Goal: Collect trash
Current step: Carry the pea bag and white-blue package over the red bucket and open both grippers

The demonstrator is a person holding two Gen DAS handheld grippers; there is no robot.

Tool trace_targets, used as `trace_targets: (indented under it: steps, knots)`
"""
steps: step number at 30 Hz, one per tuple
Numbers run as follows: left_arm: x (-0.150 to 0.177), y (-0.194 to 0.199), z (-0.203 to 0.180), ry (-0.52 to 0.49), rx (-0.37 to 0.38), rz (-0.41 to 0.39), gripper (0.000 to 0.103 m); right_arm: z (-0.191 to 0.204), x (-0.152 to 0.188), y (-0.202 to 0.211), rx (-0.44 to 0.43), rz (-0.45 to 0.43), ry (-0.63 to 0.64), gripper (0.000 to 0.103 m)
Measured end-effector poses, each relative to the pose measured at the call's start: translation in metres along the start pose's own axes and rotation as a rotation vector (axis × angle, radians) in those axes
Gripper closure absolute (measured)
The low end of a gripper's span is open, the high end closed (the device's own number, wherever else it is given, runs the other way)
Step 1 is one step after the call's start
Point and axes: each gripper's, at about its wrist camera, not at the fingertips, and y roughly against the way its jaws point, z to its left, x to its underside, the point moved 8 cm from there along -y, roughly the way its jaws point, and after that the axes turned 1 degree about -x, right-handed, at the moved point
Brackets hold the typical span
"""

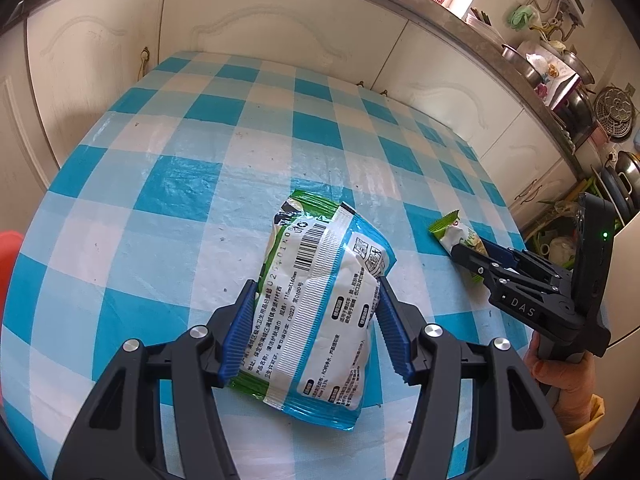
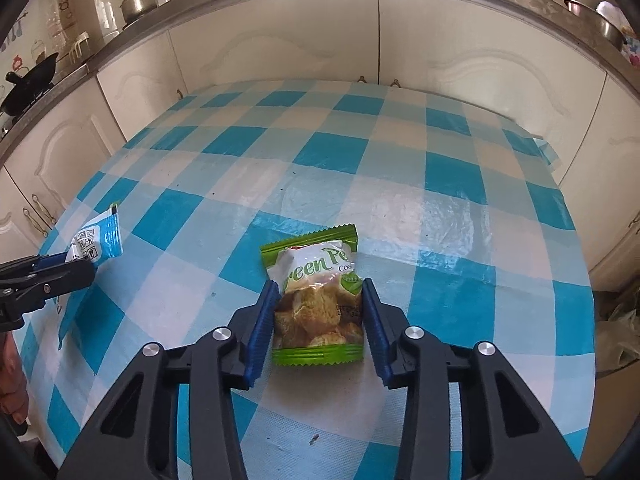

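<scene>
Left wrist view. My left gripper [image 1: 316, 320] straddles the white, green and blue crinkled plastic wipes packet [image 1: 320, 312], which lies barcode side up on the blue-and-white checked plastic tablecloth [image 1: 180, 184]. The blue ribbed pads [image 1: 240, 332] touch or nearly touch its two long edges. The film shows no buckling, so I judge the jaws closing around it, not yet gripping. Taking it across the narrow width makes sense: the packet looks soft, and the long way would not fit. The cloth is bare to the left and ahead. At the far right, my right gripper [image 1: 472, 250] sits over the small green snack wrapper [image 1: 452, 230], well apart from the packet. A red object [image 1: 8, 256] shows at the left edge; I cannot identify it.

Right wrist view. The right gripper [image 2: 318, 312] brackets the green foil cookie wrapper [image 2: 318, 300], which lies flat, label up. The pads stand just beside its sides, spread, with no squeeze visible. The near table edge is close below the fingers. Open cloth lies beyond, up to the cream cabinet doors [image 2: 280, 40]. No bin is visible in either view.
</scene>
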Motion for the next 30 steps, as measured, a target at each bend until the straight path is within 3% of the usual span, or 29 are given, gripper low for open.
trace_targets:
  steps: [13,30]
  knots:
    - [-0.002,0.003,0.001,0.005,0.023,-0.014,0.044,-0.004,-0.008,0.018,0.005,-0.087,-0.051,0.063]
    - [-0.005,0.016,0.007,0.022,0.051,-0.043,0.044,0.010,-0.017,0.032,0.030,-0.135,-0.050,0.063]
